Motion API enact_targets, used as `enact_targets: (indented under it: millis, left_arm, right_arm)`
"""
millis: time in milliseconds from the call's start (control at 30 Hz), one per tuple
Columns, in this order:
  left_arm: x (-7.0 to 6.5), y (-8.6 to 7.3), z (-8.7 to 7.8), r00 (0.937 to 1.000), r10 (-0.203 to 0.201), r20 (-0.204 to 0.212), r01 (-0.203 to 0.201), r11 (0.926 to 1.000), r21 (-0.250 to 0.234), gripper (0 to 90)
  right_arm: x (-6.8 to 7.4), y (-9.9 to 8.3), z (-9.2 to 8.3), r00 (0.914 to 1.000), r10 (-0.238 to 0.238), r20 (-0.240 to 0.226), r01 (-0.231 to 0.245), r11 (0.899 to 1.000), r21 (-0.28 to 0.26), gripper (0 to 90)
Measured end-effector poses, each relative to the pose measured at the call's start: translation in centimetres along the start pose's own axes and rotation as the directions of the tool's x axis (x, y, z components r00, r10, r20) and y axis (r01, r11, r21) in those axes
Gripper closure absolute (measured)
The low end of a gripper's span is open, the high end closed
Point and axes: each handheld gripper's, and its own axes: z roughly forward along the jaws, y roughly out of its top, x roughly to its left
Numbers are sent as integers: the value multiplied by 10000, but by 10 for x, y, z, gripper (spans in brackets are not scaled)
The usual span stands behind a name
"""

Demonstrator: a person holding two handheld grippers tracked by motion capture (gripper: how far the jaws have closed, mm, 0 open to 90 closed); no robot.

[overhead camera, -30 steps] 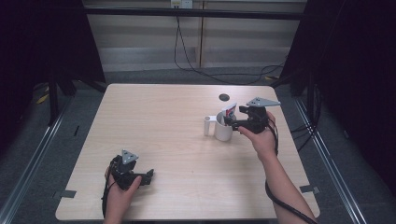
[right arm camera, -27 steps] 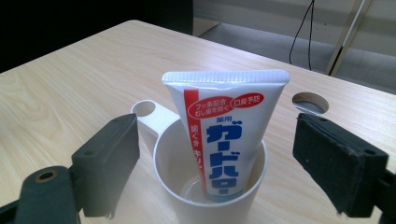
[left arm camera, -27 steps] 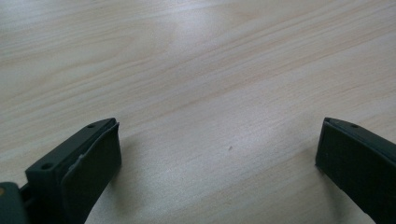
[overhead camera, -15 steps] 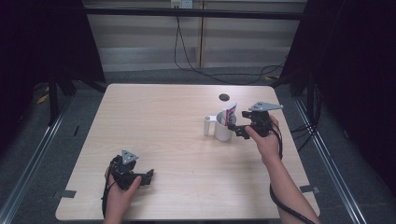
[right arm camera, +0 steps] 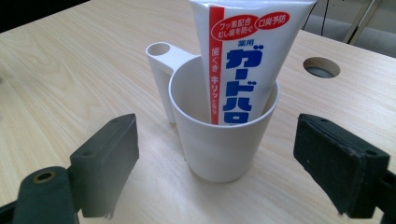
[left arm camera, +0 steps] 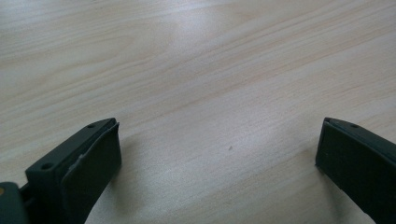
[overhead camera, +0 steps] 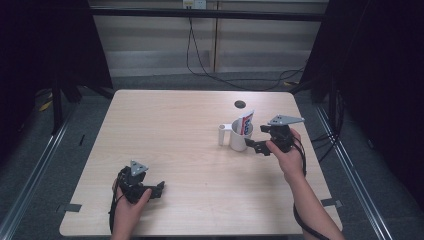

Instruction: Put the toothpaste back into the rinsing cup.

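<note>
High view: a white cup (overhead camera: 239, 137) stands upright on the right half of the light wooden surface (overhead camera: 170, 130), with a toothpaste tube (overhead camera: 246, 123) standing in it and leaning a little to the right. A small handle loop sticks out on the cup's left side. The right gripper (overhead camera: 256, 146) sits just to the right of the cup, its fingers spread and not touching it. A dark round hole (overhead camera: 240, 104) lies in the surface beyond the cup. The left gripper (overhead camera: 157, 188) rests near the front left edge, well apart from the cup.

Left gripper view: the two black fingers (left arm camera: 88, 161) stand wide apart over bare wood, grasping nothing.

Right gripper view: the cup (right arm camera: 224, 140) stands between the fingers (right arm camera: 109, 156), which are released with a gap on each side. The tube (right arm camera: 243, 56), white with a red stripe and blue lettering, rises out of the cup, and the hole (right arm camera: 321, 66) lies behind on the right.
</note>
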Motion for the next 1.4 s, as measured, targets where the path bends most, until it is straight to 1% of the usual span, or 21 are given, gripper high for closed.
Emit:
enact_targets:
  millis: [67,200,233,300,400,767,867,1000,1133,1167,1400]
  left_arm:
    - [0,0,0,10000,1,-2,-1,10000,1,0]
    - [0,0,0,10000,0,0,0,10000,-2,0]
    - [0,0,0,10000,-10,8,10,10000,-2,0]
    - [0,0,0,10000,-1,1,1,10000,-3,0]
    - [0,0,0,10000,1,8,-1,10000,-2,0]
    - [0,0,0,10000,2,4,-2,10000,-2,0]
    - [0,0,0,10000,-9,4,9,10000,-3,0]
    - [0,0,0,10000,2,0,-2,10000,-4,0]
    - [0,0,0,10000,-6,4,6,10000,0,0]
    - [0,0,0,10000,-2,5,2,10000,7,0]
    - [0,0,0,10000,-2,-2,2,10000,7,0]
  right_arm:
    - [1,-1,-1,10000,-88,15,88,9999,105,139]
    - [3,-3,-3,9999,-119,-10,120,9998,139,138]
    - [3,-4,-3,9998,-200,-1,200,9997,154,139]
    - [5,-6,-5,9998,-162,-88,164,9997,153,138]
    - [5,-9,-6,9998,-177,-99,179,9997,186,139]
    - [10,-19,-8,9991,-365,-221,374,9983,440,138]
    - [12,-24,-7,9977,-662,-172,673,9952,705,139]
    - [15,-28,-9,9976,-655,-214,670,9948,770,139]
    - [17,-31,-9,9968,-753,-251,771,9935,835,139]
    - [19,-33,-9,9968,-739,-314,764,9932,875,139]
    - [22,-43,-10,9969,-699,-364,732,9921,1023,140]
